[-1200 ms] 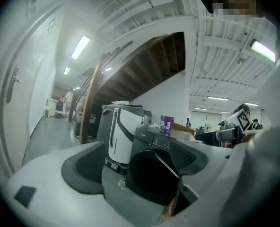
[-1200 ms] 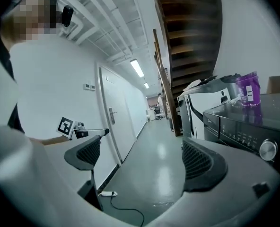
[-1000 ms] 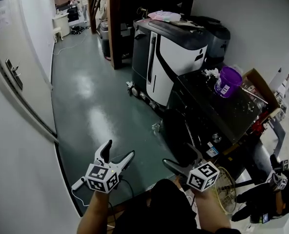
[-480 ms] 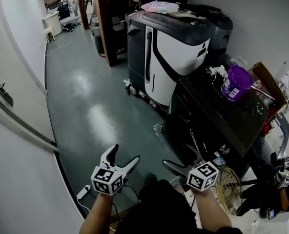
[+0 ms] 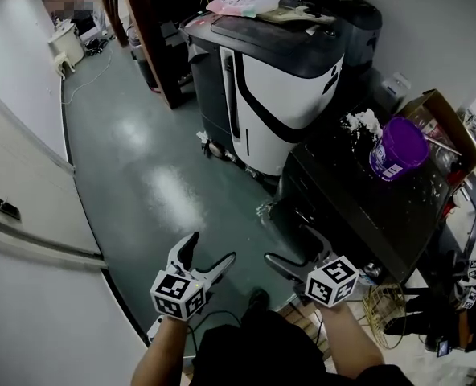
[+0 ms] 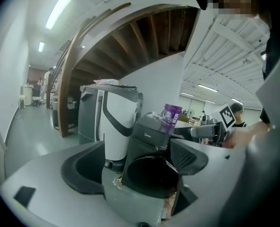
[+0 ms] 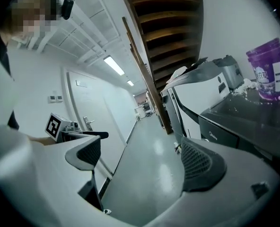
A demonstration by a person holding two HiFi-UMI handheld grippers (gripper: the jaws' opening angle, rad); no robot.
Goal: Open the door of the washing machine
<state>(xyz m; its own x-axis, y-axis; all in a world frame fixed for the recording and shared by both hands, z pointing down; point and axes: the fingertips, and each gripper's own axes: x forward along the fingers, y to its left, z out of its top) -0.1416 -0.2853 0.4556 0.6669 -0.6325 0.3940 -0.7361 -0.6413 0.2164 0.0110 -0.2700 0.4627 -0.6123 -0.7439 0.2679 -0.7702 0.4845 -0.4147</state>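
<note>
From head height, steeply down over the floor [image 5: 141, 159], left gripper [image 5: 211, 248] and right gripper [image 5: 293, 248] near the bottom edge. From the left gripper, low and level, close on the washing machine [image 6: 149, 174]. From the right gripper, low, along the floor beside a white door [image 7: 90, 112]. Shared by all three: purple tub [image 5: 399, 147] atop the washing machine

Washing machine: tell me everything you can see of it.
The washing machine is a dark, glossy front-loader standing upright on the floor, beside a white-and-black unit. Its round dark door faces the front and looks shut. A purple tub stands on its top, next to some white debris.
</note>
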